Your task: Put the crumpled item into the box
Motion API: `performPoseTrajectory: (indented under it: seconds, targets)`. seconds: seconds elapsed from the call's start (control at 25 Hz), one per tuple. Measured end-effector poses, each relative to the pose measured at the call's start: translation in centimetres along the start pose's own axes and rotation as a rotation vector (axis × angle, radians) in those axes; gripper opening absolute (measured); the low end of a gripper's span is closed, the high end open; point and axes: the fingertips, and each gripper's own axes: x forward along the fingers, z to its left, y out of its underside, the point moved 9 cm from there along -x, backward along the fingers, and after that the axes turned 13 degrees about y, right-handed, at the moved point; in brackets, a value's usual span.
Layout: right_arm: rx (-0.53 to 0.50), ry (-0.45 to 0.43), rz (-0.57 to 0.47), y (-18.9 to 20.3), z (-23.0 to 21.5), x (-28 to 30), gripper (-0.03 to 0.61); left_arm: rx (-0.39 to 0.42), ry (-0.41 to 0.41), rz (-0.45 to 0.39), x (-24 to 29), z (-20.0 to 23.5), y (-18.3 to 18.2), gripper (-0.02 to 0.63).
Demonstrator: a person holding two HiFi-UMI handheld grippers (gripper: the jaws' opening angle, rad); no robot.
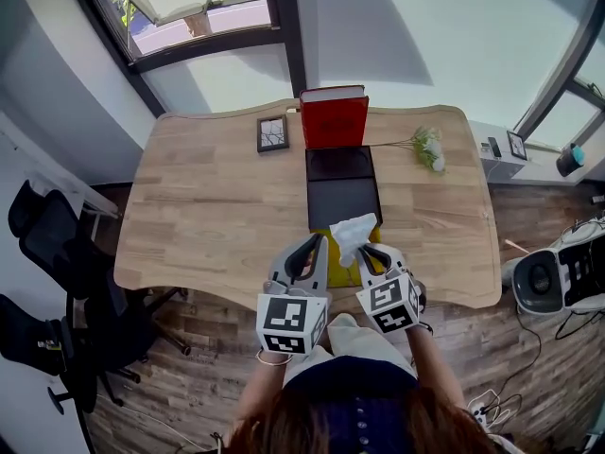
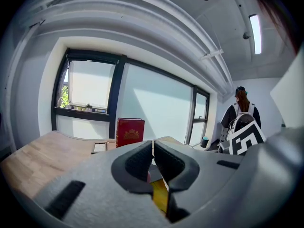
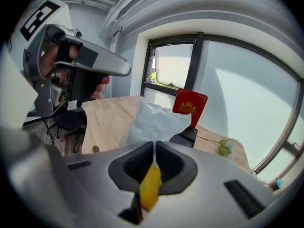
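R tool (image 1: 364, 253) pinching crumpled white tissue (image 1: 354, 230), held clear of tabletop (image 1: 208, 206) for carry to open black box (image 1: 342, 197) | L tool (image 1: 310, 249) pressed together, empty, spare

I stood in an office. A wooden desk (image 1: 208, 197) faced big windows (image 1: 189, 3); a black swivel chair (image 1: 43, 239) sat left.

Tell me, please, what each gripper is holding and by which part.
The right gripper pinches the crumpled white item by its lower end; the left gripper is shut on nothing.
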Motion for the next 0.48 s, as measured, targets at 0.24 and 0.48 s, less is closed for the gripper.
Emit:
performPoseTrajectory:
  seconds: [0.24,0.48]
  targets:
    - [-0.061,-0.024,0.038,0.9,0.6,1.5,0.034,-0.004,-0.011,0.004,0.4,0.4,0.0,0.034]
    - [-0.114,-0.062,0.073,1.8,1.2,2.9,0.034,-0.009,-0.029,0.006,0.7,0.9,-0.2,0.034]
